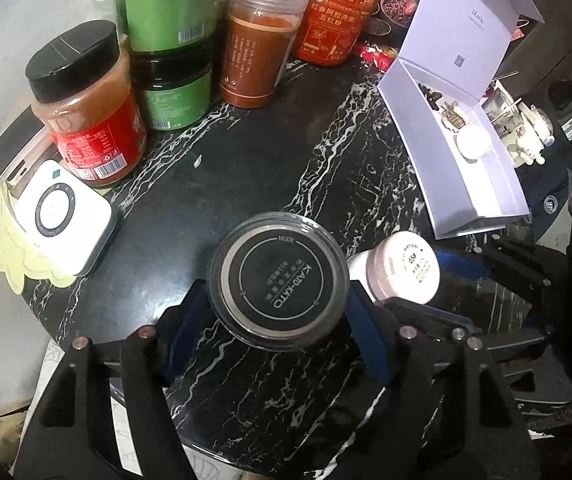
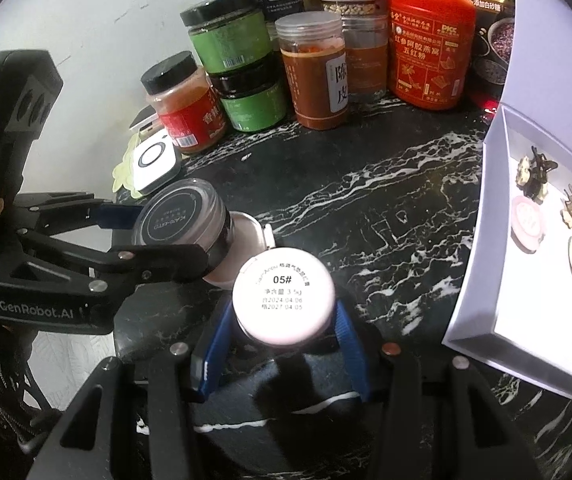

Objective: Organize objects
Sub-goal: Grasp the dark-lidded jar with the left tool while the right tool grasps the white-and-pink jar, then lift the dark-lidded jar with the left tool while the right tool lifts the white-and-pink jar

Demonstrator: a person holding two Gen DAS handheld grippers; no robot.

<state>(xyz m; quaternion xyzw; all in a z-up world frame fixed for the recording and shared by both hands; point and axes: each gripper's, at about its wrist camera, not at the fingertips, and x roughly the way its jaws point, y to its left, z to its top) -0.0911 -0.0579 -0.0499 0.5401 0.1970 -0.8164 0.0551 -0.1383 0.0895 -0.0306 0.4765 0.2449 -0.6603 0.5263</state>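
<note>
A round black-lidded jar (image 1: 280, 280) marked KATO-KATO sits between the blue pads of my left gripper (image 1: 280, 300), which is shut on its sides just above the black marble table (image 1: 270, 152). From the right wrist view the same jar (image 2: 182, 216) hangs tilted in the left gripper (image 2: 174, 236). My right gripper (image 2: 284, 320) is shut on a small pink compact (image 2: 284, 296) with a white label reading 05#. The compact (image 1: 403, 266) is close beside the jar on its right. An open white box (image 2: 525, 240) with hair clips and small round items lies to the right.
Several jars and tins crowd the back of the table: a red-labelled jar (image 1: 86, 108), stacked green jars (image 1: 170, 56), a brown jar (image 1: 260, 44) and a red tin (image 1: 337, 12). A white square device (image 1: 62, 216) sits at the left edge by the wall.
</note>
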